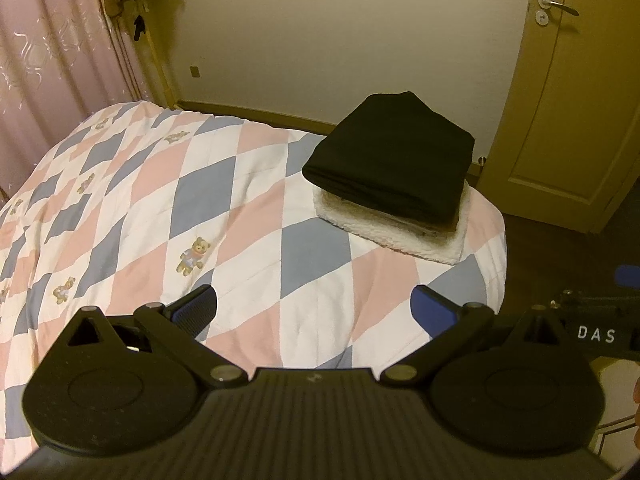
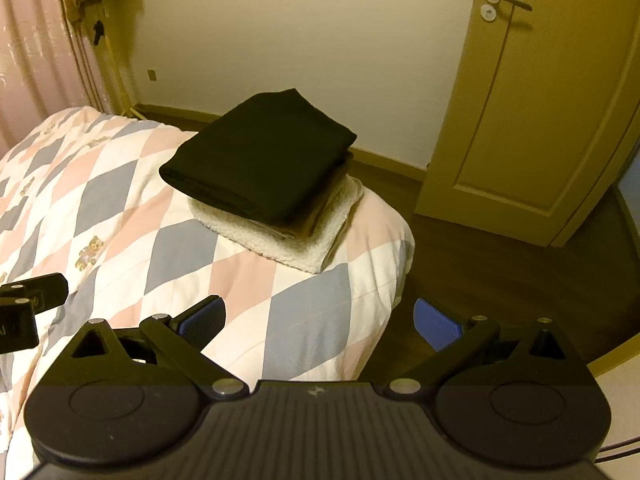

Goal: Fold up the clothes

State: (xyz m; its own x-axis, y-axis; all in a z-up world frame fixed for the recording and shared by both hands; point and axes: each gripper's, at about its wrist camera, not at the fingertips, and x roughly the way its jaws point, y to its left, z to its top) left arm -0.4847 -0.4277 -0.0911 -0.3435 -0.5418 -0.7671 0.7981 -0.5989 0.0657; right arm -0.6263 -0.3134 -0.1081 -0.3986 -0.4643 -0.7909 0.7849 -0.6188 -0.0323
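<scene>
both grippers are hovering above the quilt (image 1: 248,208), empty: the left gripper (image 1: 314,312) is holding its blue pads wide apart, and the right gripper (image 2: 320,322) is spread just as wide. white letters "das" are showing on the right gripper's body at the edge of the left wrist view. the folded black garment (image 1: 394,160) is lying on top of a tan piece (image 2: 320,216) and a white fleecy one (image 1: 400,236), stacked near the bed's far corner, well apart from both grippers. the quilt is showing pink, blue and white diamonds with small teddy bears (image 1: 194,256). a door (image 2: 540,100) with a metal handle is standing behind, and a pink curtain (image 1: 52,60) is hanging at the left.
</scene>
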